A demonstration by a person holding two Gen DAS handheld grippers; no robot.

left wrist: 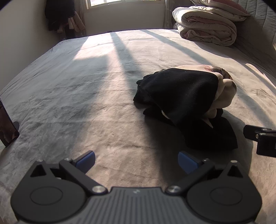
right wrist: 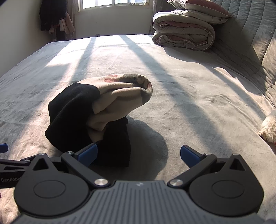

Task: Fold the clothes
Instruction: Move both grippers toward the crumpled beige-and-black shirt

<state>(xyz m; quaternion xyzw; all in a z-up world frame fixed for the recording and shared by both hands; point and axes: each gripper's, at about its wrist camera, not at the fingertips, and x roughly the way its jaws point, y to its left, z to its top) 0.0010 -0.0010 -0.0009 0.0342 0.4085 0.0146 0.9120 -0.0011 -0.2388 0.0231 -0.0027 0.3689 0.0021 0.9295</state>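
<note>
Left gripper [left wrist: 136,161]: jaws spread wide, nothing between the 2 blue pads [left wrist: 86,160], only bare bedspread [left wrist: 86,89] under the gap. Right gripper [right wrist: 138,155]: jaws equally wide, holding nothing; left pad [right wrist: 88,154] just at the near black edge of the clothes [right wrist: 89,117], touching or merely overlapping in view, cannot tell which.

Clothes bunched in 1 heap near the bed's middle, ahead and right of the left gripper, ahead and slightly left of the right one. Black garment [left wrist: 179,93] draped over a beige garment [right wrist: 120,98]. Long axis of the heap, in the right wrist view, from near-left to far-right: black bulk at the near-left end, beige roll pointing far-right, with a red and grey print on its far end. A black flap [left wrist: 212,136] lying flat toward the grippers. Kind of garment, sleeves, collar: hidden in the folds, hard to tell.

Part of the right gripper cut off at the right edge of the left wrist view. Folded quilt [right wrist: 184,32] at the far right corner, against a padded headboard [right wrist: 250,31]. Window [right wrist: 112,3] beyond the bed, cropped at the top. Dark clothing [right wrist: 51,15] hanging at the far left wall. Something white and fluffy [right wrist: 270,127] cut off at the right edge, unidentifiable. Dark object [left wrist: 6,127] at the left edge, cropped, unclear.
</note>
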